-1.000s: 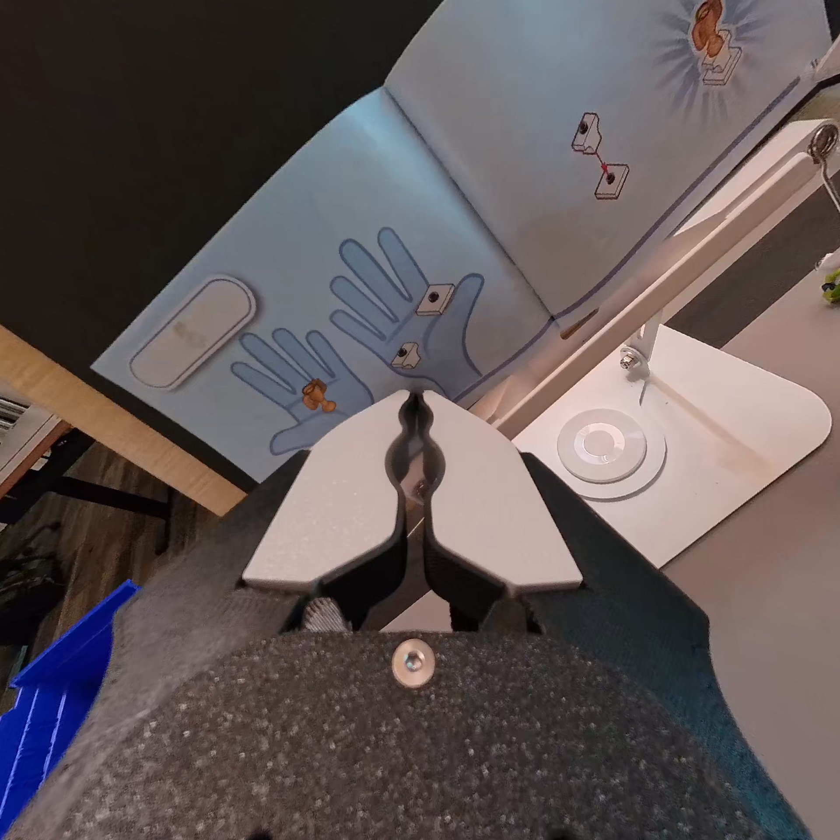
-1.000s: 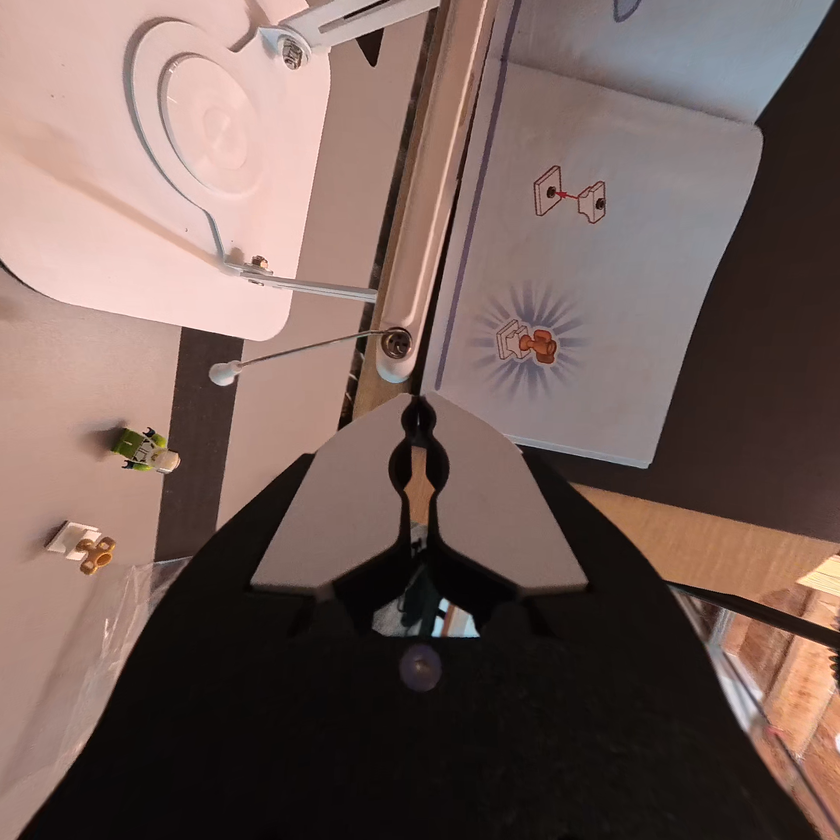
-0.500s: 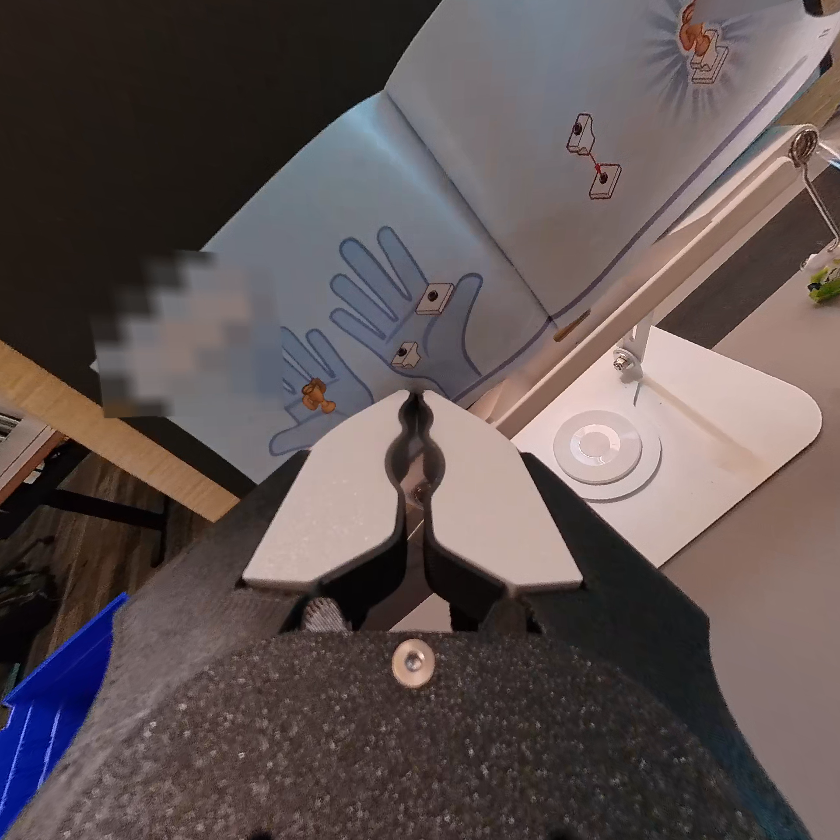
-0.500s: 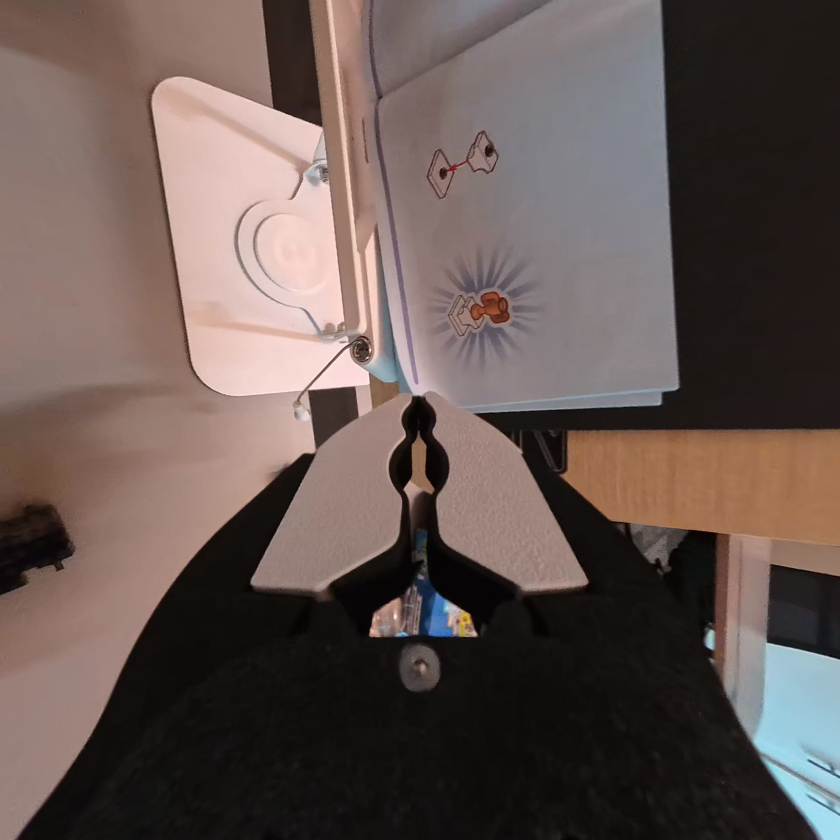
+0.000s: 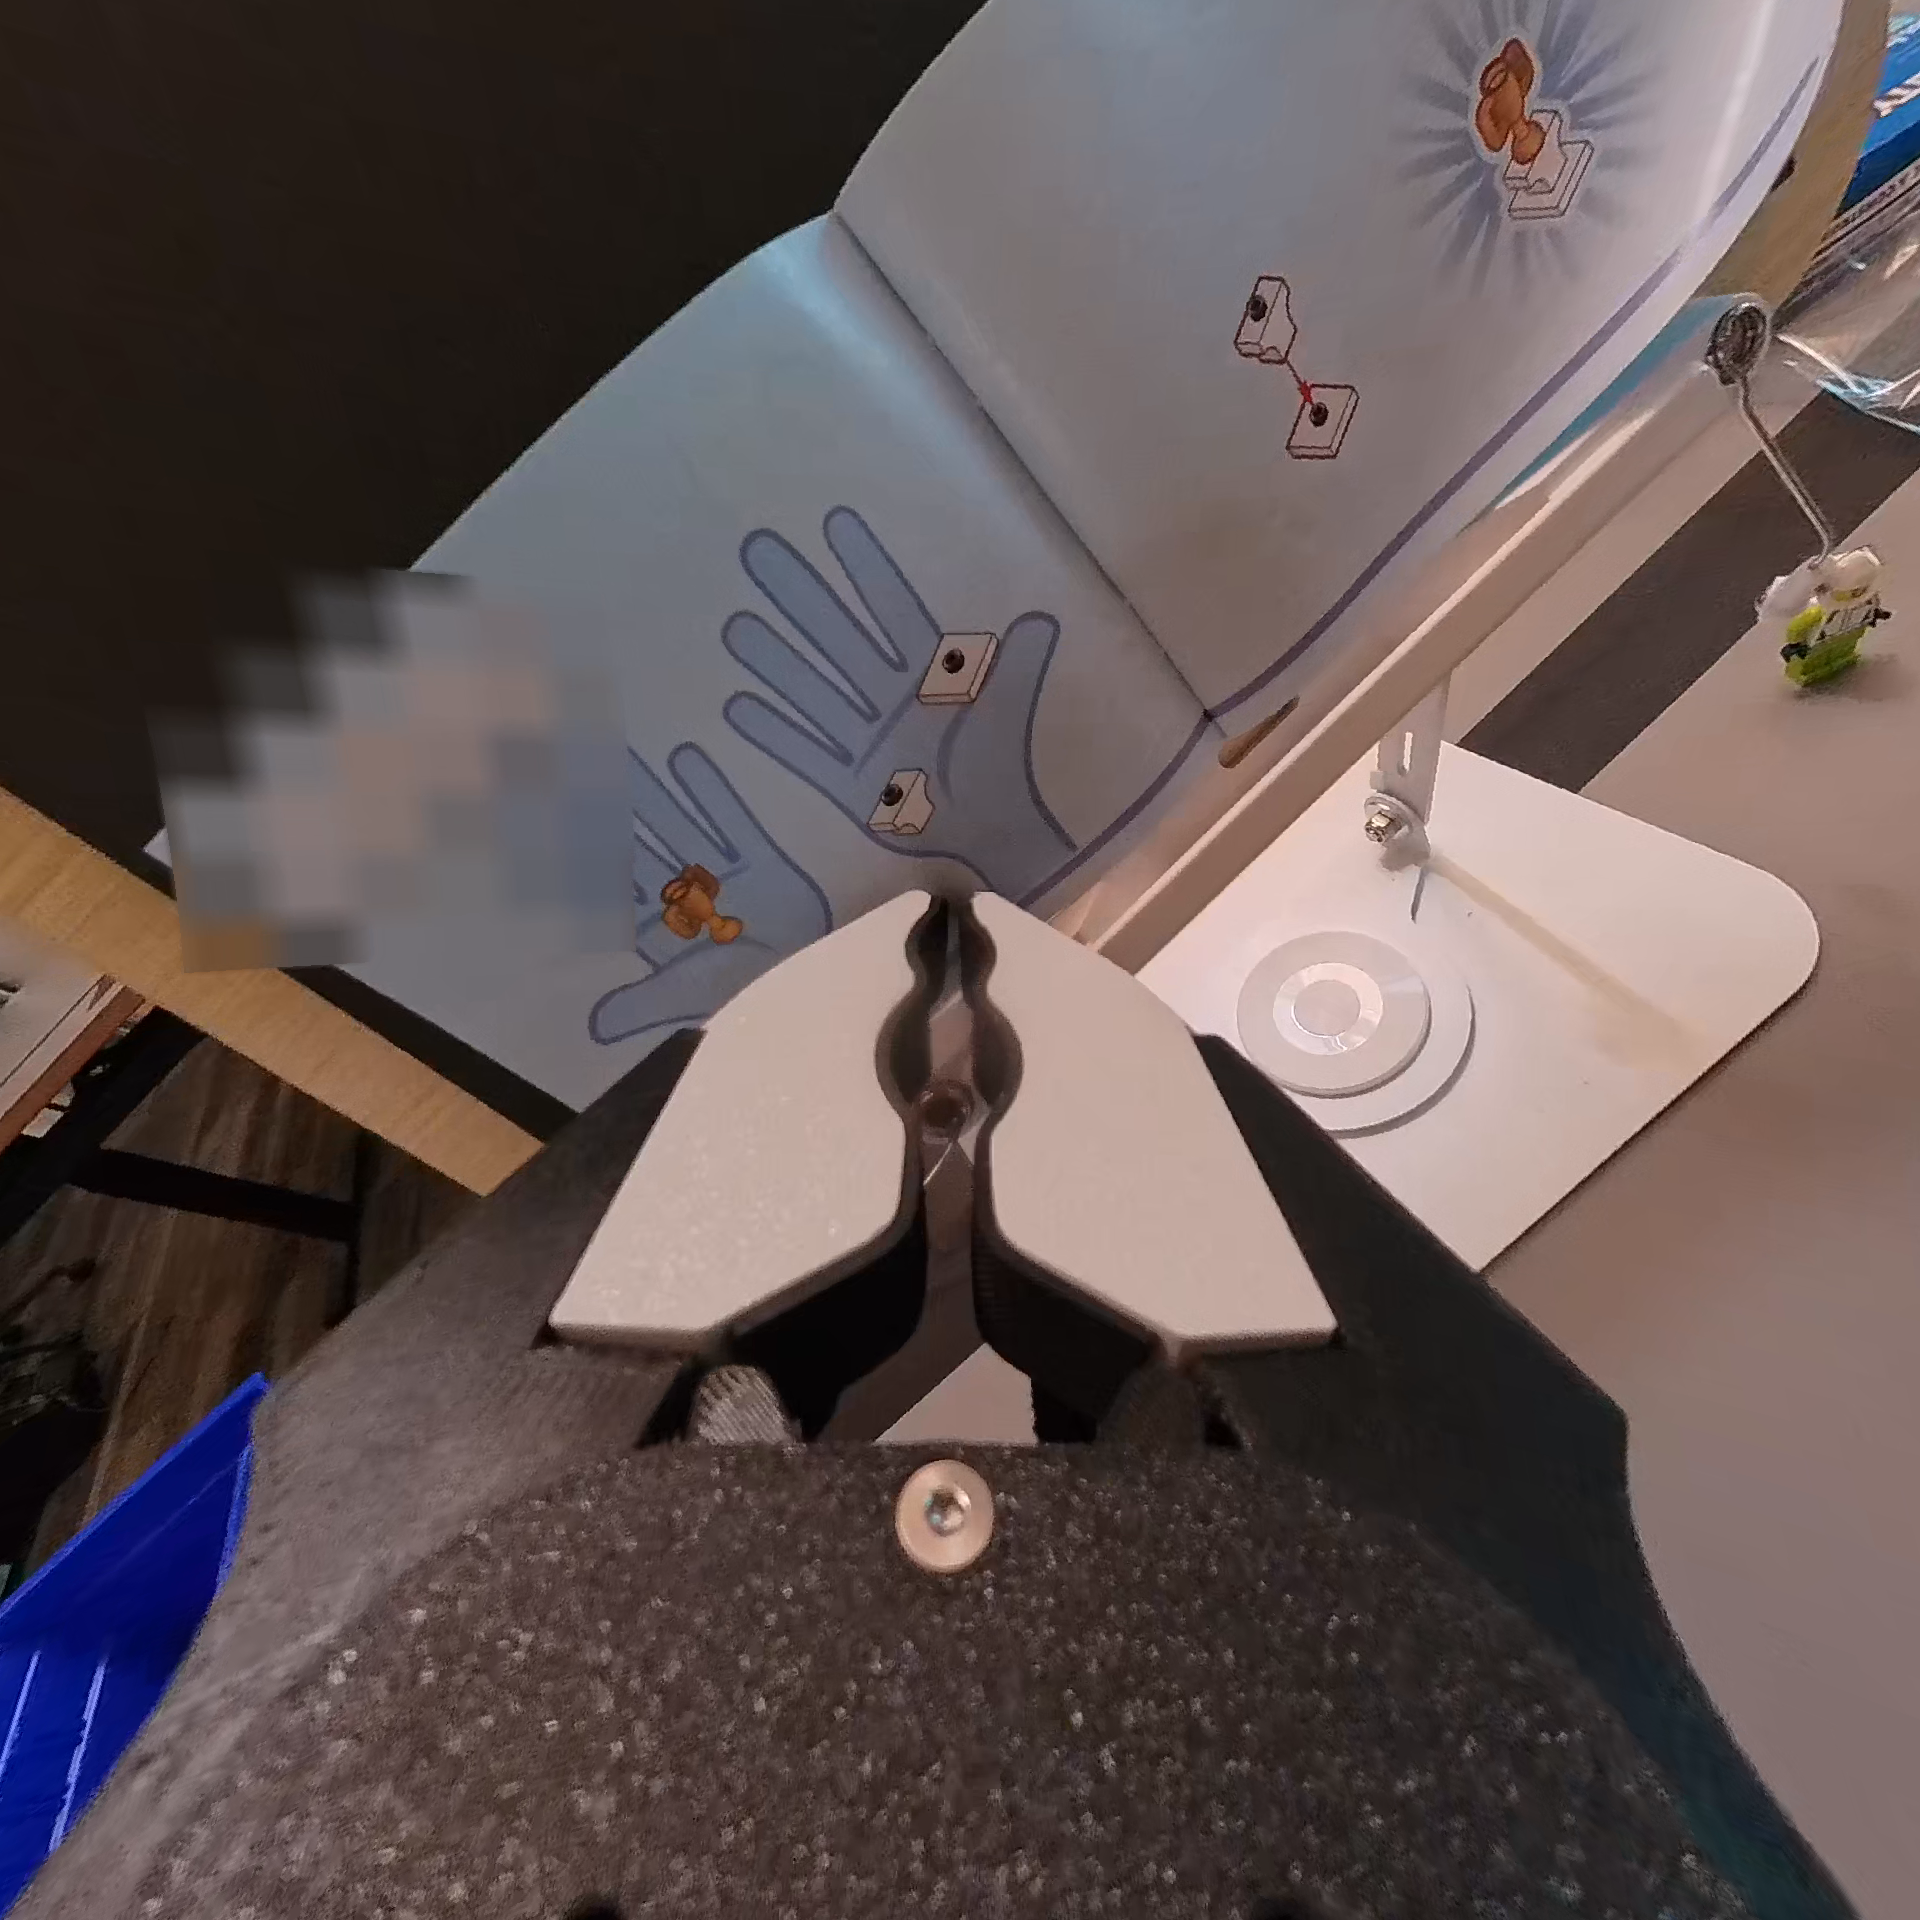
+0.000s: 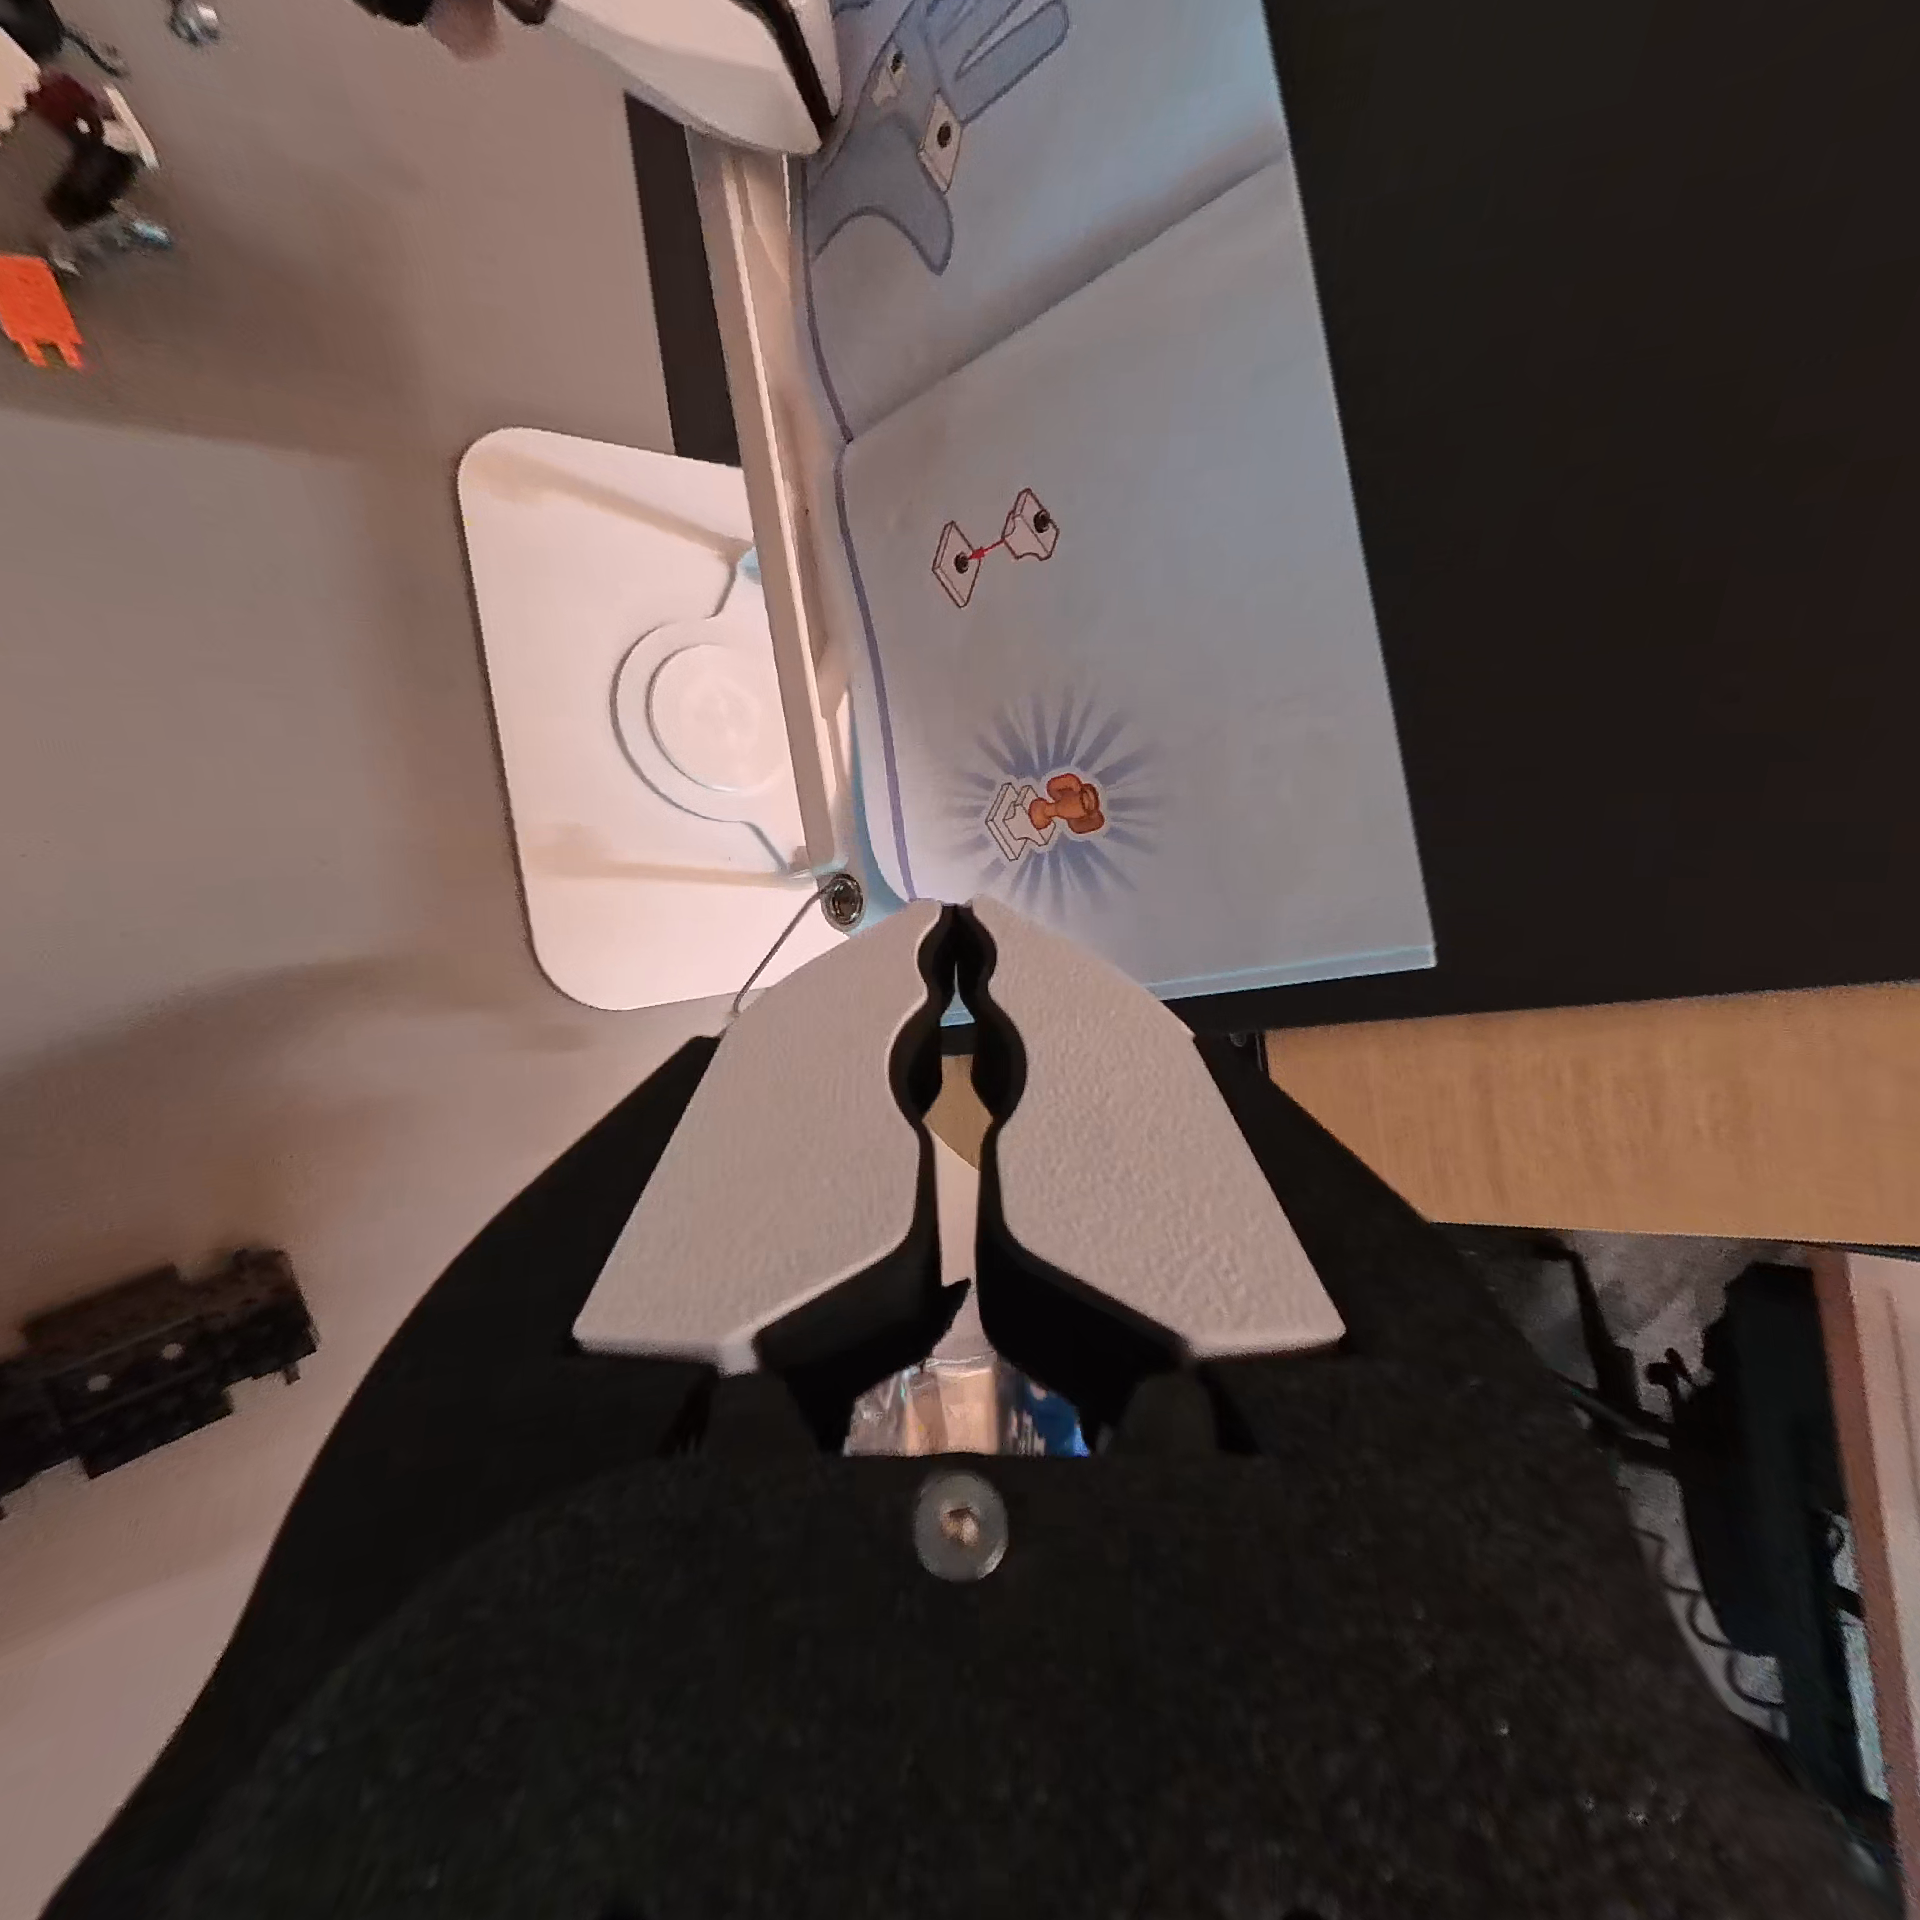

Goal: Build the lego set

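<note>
The open light-blue instruction booklet (image 5: 1039,436) stands on a white stand (image 5: 1558,987). My left gripper (image 5: 951,906) is shut with nothing visible between its tips, and points at the booklet's lower edge. A lime-green minifigure (image 5: 1834,623) lies on the grey table at the far right. In the right wrist view the booklet (image 6: 1143,644) and the stand's base (image 6: 582,675) appear sideways. My right gripper (image 6: 951,914) is shut and empty, close to the booklet's corner. A black lego assembly (image 6: 145,1361) lies on the table at the left.
An orange piece (image 6: 42,322) and several dark loose pieces (image 6: 94,156) lie at the top left. A blue bin (image 5: 114,1621) sits at the lower left. A clear plastic bag (image 5: 1870,343) lies behind the stand. The wooden table edge (image 6: 1558,1112) runs to the right. Tip to tip, the grippers are about 15 centimetres apart. The lime-green minifigure (image 5: 1834,623) lies around 20 centimetres away from my right fingertips. To reach the black lego assembly (image 6: 145,1361) in a straight line is about 30 centimetres for my right fingers, about 35 centimetres for my left.
My right gripper has swung and pulled back: the minifigure and small white piece left its view and the black assembly came in. The left view shifted slightly, bringing the minifigure in.
</note>
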`<state>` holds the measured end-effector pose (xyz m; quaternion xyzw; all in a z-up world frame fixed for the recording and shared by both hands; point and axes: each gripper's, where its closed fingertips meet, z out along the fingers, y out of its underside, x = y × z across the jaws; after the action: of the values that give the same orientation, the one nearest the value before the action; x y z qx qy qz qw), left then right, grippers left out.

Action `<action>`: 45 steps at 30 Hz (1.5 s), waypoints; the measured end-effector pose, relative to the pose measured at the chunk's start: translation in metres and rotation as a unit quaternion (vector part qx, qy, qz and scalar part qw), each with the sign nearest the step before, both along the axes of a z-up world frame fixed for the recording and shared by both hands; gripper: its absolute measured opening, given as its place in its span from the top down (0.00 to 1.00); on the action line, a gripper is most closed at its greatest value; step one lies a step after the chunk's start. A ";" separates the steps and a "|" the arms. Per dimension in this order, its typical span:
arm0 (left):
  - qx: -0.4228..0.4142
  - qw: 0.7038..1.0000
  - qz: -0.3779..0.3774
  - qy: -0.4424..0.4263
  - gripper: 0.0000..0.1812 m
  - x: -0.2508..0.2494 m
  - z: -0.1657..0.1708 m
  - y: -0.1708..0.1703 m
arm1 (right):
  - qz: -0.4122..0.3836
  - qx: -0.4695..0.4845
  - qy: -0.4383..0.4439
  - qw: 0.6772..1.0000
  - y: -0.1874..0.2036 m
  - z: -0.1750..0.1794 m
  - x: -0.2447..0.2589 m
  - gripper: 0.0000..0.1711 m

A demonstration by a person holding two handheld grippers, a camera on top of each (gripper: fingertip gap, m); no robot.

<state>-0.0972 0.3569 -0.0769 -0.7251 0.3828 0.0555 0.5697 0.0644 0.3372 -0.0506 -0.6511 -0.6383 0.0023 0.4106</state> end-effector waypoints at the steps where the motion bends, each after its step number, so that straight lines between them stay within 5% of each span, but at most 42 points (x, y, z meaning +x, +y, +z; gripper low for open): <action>1: 0.000 1.000 -0.002 0.001 0.99 0.000 0.000 -0.001 | -0.001 -0.007 0.005 1.000 0.000 0.000 0.000 1.00; 14: -0.002 1.000 -0.024 0.006 0.95 0.009 -0.001 -0.013 | -0.021 -0.103 0.065 0.992 -0.005 0.008 -0.003 1.00; 29: 0.000 1.000 -0.019 0.016 0.94 0.005 -0.004 -0.011 | -0.044 -0.166 0.009 0.985 -0.002 -0.020 0.017 1.00; 35: 0.005 1.000 -0.017 0.014 0.95 0.002 -0.003 -0.011 | 0.011 0.063 -0.042 0.997 0.010 -0.012 0.014 1.00; 40: 0.008 1.000 -0.016 0.009 0.95 -0.001 -0.004 -0.009 | 0.047 0.269 -0.120 0.955 0.010 -0.016 0.010 0.81; 45: 0.007 1.000 -0.017 0.007 0.95 0.002 -0.004 -0.009 | 0.056 0.310 -0.179 0.932 0.019 -0.036 0.006 0.80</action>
<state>-0.0949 0.3478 -0.0804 -0.7141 0.3982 0.0537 0.5733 0.0705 0.3566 -0.0868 -0.4443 -0.7054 -0.2898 0.4702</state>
